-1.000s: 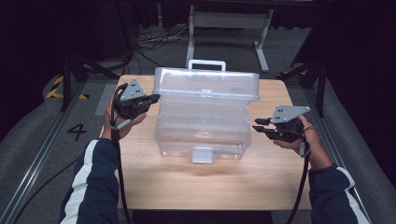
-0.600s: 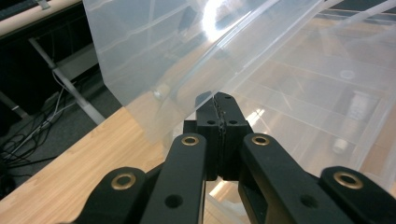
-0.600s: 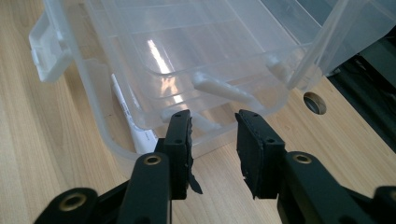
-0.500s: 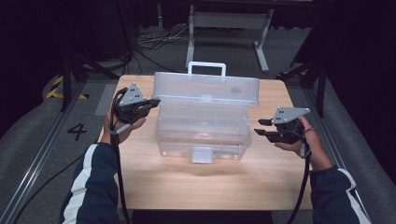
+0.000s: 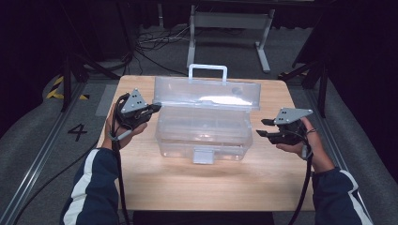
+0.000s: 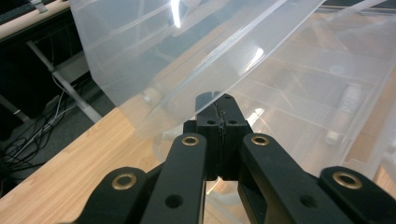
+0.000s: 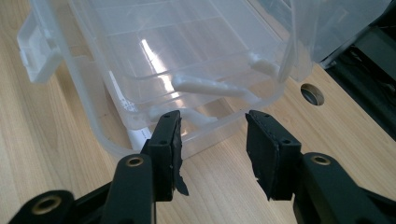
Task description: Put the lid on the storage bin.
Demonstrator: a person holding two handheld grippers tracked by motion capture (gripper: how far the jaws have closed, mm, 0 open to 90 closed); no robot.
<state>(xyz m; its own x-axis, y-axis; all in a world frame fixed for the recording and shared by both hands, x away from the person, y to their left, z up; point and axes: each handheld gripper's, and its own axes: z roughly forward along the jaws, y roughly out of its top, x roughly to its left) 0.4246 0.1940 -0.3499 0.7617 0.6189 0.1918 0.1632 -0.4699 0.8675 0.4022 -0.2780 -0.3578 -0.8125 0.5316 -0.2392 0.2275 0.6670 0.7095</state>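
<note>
Pinching the lid [image 5: 206, 93] edge w/ your left gripper [image 5: 151, 108], jaws clamped tight on it; lid's swung up over the clear plastic box [image 5: 204, 136], mid-table [image 5: 197, 187]; right gripper [image 5: 264, 128] has just been opening, jaws apart, nothing btwn them, just beside the box's right end; box looks light, thin-walled, slick, flexes; grip rims or the handle [image 5: 207, 70], not flat panels.
</note>
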